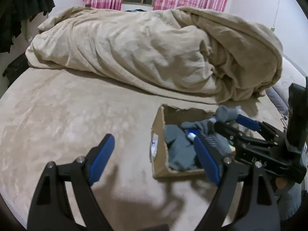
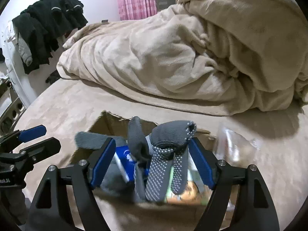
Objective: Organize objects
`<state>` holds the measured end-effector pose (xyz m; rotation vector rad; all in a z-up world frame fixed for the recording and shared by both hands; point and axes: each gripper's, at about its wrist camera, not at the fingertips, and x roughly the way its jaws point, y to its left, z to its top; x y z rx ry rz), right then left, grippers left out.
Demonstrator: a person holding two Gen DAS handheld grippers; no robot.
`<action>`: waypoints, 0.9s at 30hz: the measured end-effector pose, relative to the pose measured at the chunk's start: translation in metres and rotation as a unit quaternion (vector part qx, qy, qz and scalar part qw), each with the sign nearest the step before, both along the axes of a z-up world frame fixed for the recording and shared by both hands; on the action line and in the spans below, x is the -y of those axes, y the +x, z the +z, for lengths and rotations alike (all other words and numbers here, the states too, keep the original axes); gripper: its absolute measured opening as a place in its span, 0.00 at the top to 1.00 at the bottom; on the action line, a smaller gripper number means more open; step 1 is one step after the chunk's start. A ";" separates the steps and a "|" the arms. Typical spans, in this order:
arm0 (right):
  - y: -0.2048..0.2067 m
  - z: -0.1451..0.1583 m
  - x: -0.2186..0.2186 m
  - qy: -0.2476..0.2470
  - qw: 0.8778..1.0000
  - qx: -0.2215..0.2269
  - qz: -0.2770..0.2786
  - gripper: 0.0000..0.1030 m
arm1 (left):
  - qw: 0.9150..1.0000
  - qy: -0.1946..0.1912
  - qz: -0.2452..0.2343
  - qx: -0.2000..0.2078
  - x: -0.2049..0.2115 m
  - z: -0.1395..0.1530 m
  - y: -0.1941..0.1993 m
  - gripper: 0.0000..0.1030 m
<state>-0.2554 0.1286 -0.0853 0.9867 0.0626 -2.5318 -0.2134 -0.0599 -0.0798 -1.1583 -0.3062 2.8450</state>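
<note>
Grey gloves (image 2: 163, 165) with white grip dots hang bunched over an open cardboard box (image 2: 107, 121) at 6 o'clock; more grey fabric (image 1: 179, 150) fills it.

Ahead of the right hand-held gripper (image 2: 152, 163), the grey socks (image 2: 159, 165) are smearing with motion blur, so whether anything is touching them cannot be told. They are covering most of the cardboard box (image 2: 115, 123); a blue packet (image 2: 125, 156) and an orange-printed item (image 2: 190, 189) beneath are showing only in slivers, their print unreadable. To the right of it, a clear plastic wrapper (image 2: 234, 144) is blurring into the bed (image 2: 63, 105). In the left wrist view, the right hand-held gripper (image 1: 221, 127) is hiding the box's (image 1: 159, 127) far right corner, and the frame edge is cutting off its body.
</note>
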 end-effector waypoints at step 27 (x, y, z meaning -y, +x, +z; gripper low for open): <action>0.175 0.052 -0.062 -0.016 0.999 -0.014 -0.026 0.11 | 0.999 -0.015 -0.007 -0.038 -0.046 0.045 0.156 0.01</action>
